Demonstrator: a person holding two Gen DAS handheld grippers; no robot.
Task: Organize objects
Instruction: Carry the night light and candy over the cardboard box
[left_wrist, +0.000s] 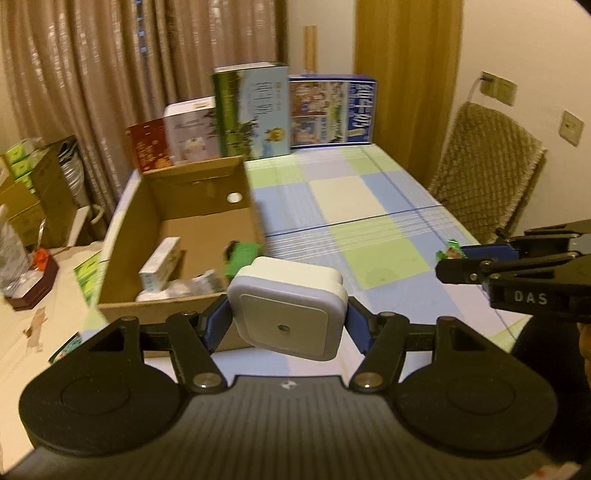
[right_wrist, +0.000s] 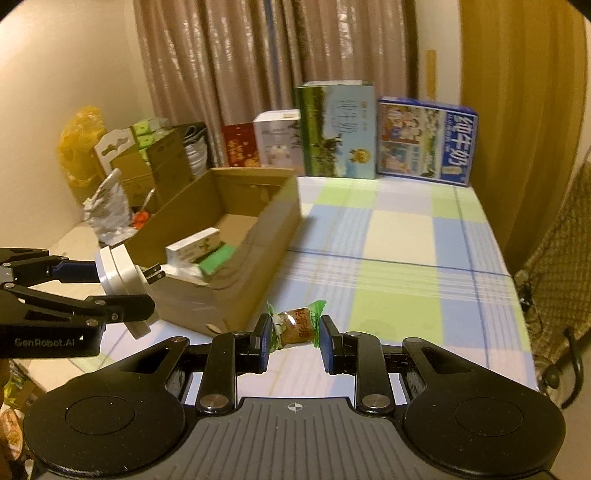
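My left gripper (left_wrist: 288, 317) is shut on a white square plug-in adapter (left_wrist: 288, 308), held above the table just right of the near corner of an open cardboard box (left_wrist: 184, 236). From the right wrist view the same adapter (right_wrist: 118, 273) shows two prongs pointing toward the box (right_wrist: 236, 229). My right gripper (right_wrist: 294, 334) is shut on a small wrapped candy (right_wrist: 295, 326) with green wrapper ends, above the checked tablecloth (right_wrist: 399, 258). In the left wrist view that candy (left_wrist: 451, 253) and the right gripper (left_wrist: 465, 260) appear at the right edge.
Inside the box lie a white carton (left_wrist: 160, 264), a green item (left_wrist: 242, 256) and small packets. Several tall printed boxes (left_wrist: 255, 110) stand along the table's far edge. A chair with a knitted cover (left_wrist: 487, 173) is on the right; stacked cartons (right_wrist: 155, 158) on the left.
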